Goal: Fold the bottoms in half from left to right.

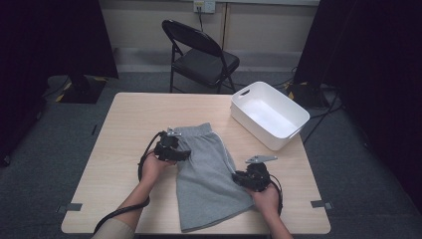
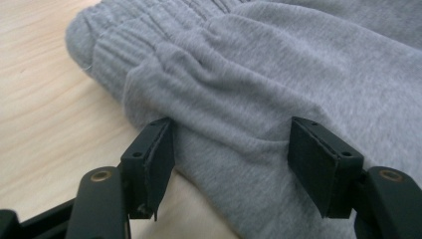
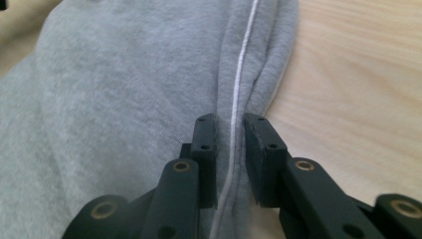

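We see a pair of grey sweat shorts (image 1: 209, 174) lying flat near the middle of the pale wood-grain counter (image 1: 119, 144), ribbed waistband toward the far side and hems toward the person. The fabric is a soft, matte jersey knit with a fine weave; the waistband is gathered into thick ribs, and a thin white piping runs down the side seam.

Our left gripper (image 2: 231, 154) sits at the shorts' left edge just below the waistband. Its black, flat-faced fingers (image 2: 323, 164) are spread apart, with a bunched fold of cloth lying between them; they do not press on it.

Our right gripper (image 3: 230, 149) is at the shorts' right edge. Its fingers (image 3: 205, 149) are nearly together, pinching the rolled side seam with the white piping running between them.

A white, smooth plastic bin (image 1: 268, 114) with rounded corners and cut-out handles stands on the counter's far right corner, well apart from the shorts. A black folding chair (image 1: 201, 55) stands beyond the counter.
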A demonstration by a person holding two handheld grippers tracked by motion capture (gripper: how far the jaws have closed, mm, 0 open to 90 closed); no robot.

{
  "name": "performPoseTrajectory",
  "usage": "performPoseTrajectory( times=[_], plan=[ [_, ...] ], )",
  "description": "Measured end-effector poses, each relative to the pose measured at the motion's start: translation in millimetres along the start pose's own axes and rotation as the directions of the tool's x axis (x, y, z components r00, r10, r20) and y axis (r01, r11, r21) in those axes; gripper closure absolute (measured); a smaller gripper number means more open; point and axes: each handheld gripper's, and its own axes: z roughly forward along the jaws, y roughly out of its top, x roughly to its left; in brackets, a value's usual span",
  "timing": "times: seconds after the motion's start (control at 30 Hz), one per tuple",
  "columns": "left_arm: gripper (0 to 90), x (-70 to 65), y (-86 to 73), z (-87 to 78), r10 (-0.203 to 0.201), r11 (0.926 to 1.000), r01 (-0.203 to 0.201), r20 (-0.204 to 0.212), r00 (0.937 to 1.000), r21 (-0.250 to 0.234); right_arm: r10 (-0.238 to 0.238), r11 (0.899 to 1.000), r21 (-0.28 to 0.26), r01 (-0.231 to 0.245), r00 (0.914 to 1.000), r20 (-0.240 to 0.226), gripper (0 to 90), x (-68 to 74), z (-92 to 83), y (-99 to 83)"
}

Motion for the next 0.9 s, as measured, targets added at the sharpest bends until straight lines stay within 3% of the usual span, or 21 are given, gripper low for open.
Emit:
performPoseTrajectory(
  times=[0.43, 0.7, 0.9],
  plan=[
    [35.8, -5.2, 16.2, 12.8, 0.020, 0.9998, -0.020, 0.023, 0.9995, -0.001, -0.010, 1.000, 0.015, 0.011, 0.9996, -0.025, 66.7, 27.6, -13.1, -16.8],
    [32.7, -4.1, 13.6, -5.8, 0.037, 0.9991, -0.037, 0.029, 0.9989, -0.022, -0.021, 0.998, -0.058, 0.025, 0.9967, 0.078, 41.4, 16.1, -22.4, 4.5],
    [30.3, -3.2, 9.7, -17.8, 0.044, 0.9987, -0.043, 0.027, 0.9987, -0.027, -0.058, 0.995, -0.074, 0.067, 0.9923, 0.110, 33.3, 11.3, -17.2, 23.3]
  ],
)
